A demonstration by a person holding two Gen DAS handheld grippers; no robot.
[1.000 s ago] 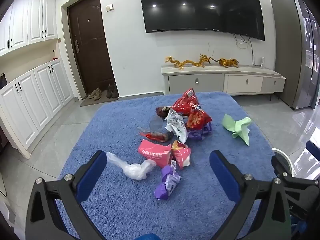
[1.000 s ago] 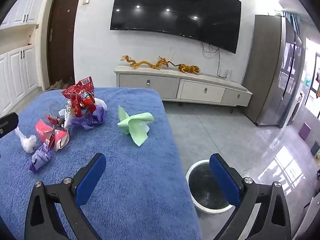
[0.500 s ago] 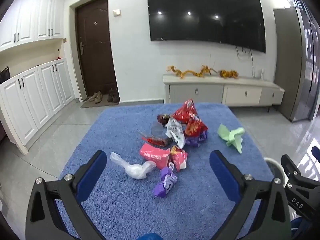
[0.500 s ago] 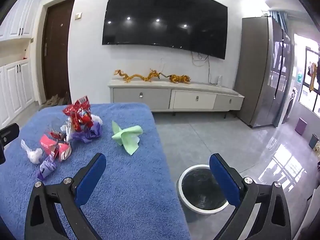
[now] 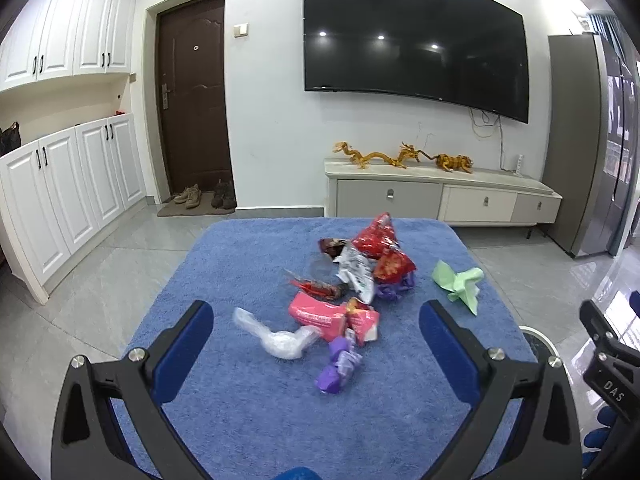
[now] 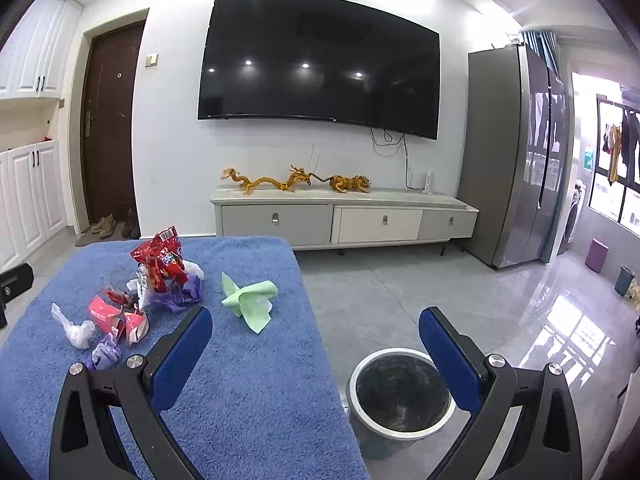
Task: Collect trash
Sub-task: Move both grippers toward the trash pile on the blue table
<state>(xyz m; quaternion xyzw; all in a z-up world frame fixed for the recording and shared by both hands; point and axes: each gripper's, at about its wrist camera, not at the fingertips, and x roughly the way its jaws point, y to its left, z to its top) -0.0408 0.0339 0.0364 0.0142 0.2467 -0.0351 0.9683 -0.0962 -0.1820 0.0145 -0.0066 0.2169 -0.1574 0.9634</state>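
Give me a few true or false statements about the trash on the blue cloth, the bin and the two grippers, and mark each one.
1. The bin stands on the floor beside the table. True.
2. The left gripper holds the pink wrapper. False: its jaws are open, holding nothing; the wrapper lies on the blue cloth.
3. The green paper lies apart from the main pile, nearer the bin side. True.
4. The right gripper is shut. False: its jaws are wide open.
5. Trash already fills the bin. False: it looks empty.
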